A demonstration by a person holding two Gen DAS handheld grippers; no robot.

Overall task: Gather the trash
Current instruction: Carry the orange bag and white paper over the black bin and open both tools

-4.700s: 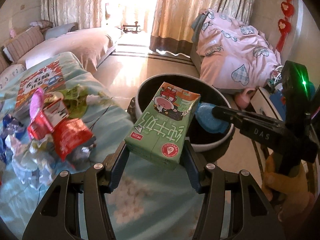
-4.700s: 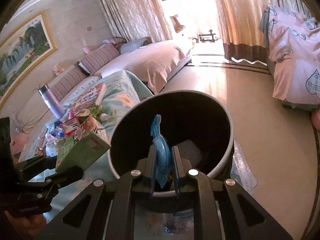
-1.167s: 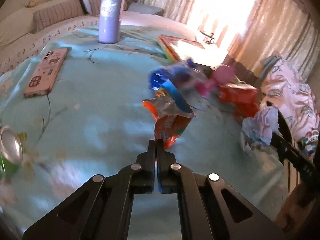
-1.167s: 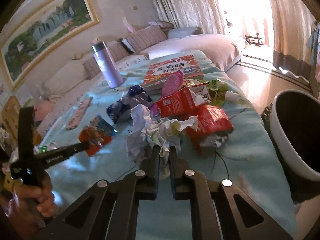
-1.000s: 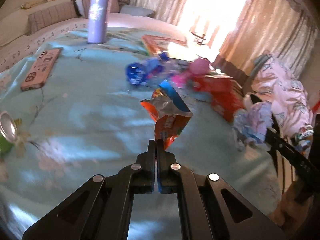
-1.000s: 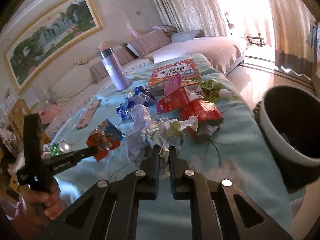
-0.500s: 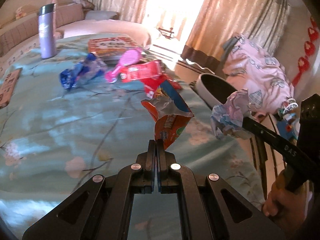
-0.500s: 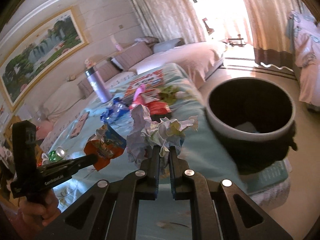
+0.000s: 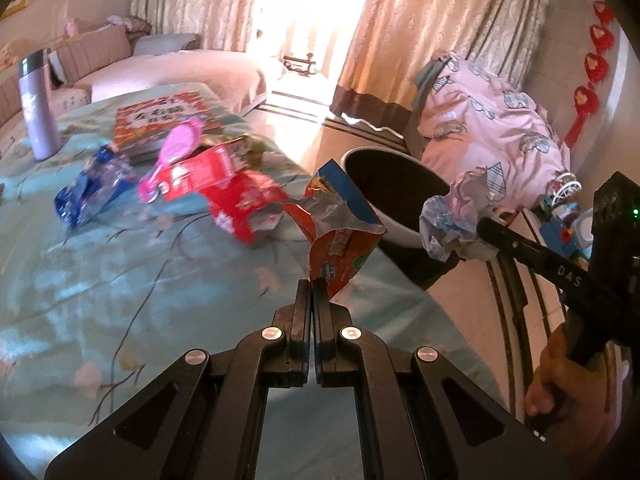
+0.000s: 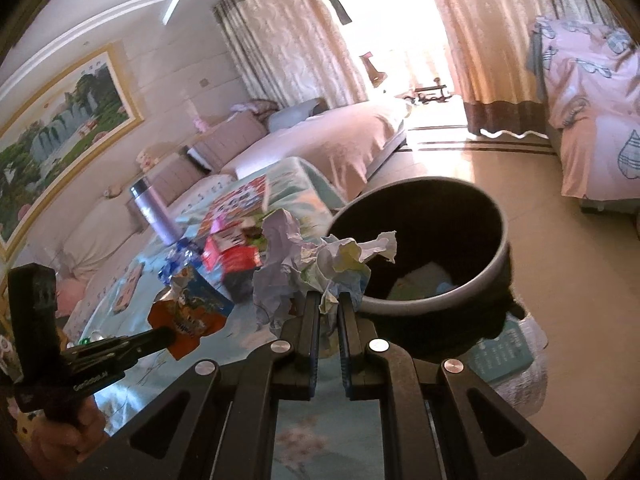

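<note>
bin point(image 10: 496, 268) interior w/ trash shows only in right view; left claw point(image 9: 311, 286) pinches wrapper point(image 9: 340, 236).

Both wrist cams fwd, sharing bin point(image 9: 394, 184) point(image 10: 496, 256).

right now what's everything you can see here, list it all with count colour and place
snack wrapper: 1, orange and blue, held in left gripper
crumpled paper: 1, pale multicolour, held in right gripper beside the bin rim
trash bin: 1, dark inside, on the floor at the table's end, some trash inside
red cartons: 2, red, on the tablecloth
blue wrapper: 1, blue, on the tablecloth
pink scoop: 1, pink, by the cartons
book: 1, red cover, far table end
flask: 1, lilac, far left of table
tablecloth: 1, light blue floral
left gripper: 1, black, shut
right gripper: 1, black, shut
</note>
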